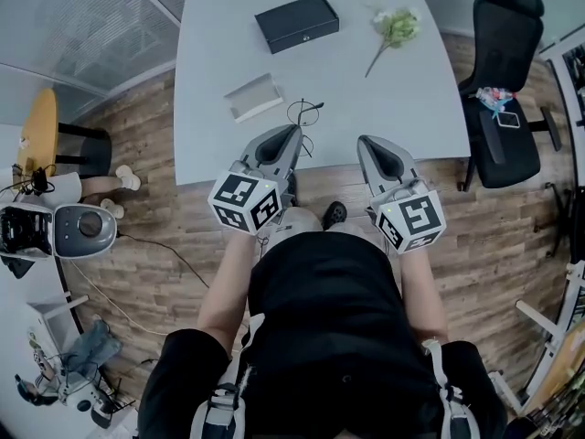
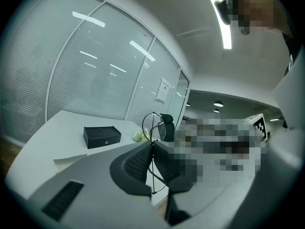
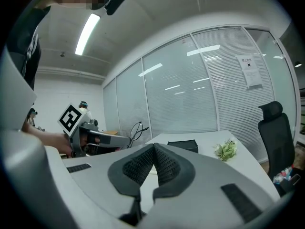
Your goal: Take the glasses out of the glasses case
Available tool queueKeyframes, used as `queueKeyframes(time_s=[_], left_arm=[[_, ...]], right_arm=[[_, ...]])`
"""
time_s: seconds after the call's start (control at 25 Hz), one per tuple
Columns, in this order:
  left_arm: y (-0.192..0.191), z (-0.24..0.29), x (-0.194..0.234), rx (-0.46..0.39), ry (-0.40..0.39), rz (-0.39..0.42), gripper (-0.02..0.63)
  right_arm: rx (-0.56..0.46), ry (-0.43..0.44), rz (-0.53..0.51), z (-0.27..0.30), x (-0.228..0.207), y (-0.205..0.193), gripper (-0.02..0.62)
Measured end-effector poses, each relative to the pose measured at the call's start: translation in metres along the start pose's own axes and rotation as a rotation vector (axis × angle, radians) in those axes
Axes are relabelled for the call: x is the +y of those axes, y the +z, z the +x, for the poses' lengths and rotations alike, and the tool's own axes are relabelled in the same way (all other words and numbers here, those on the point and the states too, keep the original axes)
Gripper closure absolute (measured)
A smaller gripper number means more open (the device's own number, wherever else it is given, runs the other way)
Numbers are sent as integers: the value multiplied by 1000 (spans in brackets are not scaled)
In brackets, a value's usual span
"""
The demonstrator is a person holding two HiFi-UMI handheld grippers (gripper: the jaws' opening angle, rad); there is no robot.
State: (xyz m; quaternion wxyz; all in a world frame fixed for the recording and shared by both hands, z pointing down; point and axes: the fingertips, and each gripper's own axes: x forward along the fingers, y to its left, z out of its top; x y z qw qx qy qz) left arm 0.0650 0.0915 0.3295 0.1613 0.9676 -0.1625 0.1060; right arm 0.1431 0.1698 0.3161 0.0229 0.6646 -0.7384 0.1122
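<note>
The thin black wire glasses [image 1: 305, 113] hang over the table's near edge, pinched by an arm in my left gripper [image 1: 295, 132], which is shut on them. In the left gripper view the wire runs between the closed pads [image 2: 143, 161], and a lens [image 2: 153, 125] stands up above the gripper [image 2: 152, 144]. The black glasses case [image 1: 296, 22] lies closed at the far side of the white table [image 1: 384, 90]. My right gripper [image 1: 365, 142] is shut with nothing in it, level with the left one and to its right. From the right gripper view [image 3: 153, 147] the glasses [image 3: 137, 130] show at the left.
A pale grey cloth [image 1: 253, 97] lies on the table left of the glasses. A small sprig of flowers [image 1: 395, 27] rests at the far right. A black office chair [image 1: 505, 80] stands right of the table. Glass partition walls lie beyond it.
</note>
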Motion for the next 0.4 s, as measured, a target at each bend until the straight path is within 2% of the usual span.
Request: queueKeyframes(time_s=[0.4], left_arm=[[1,1,1,-3,-13,10,575]], right_arm=[[2,-7,-8,5,3,-2,582]])
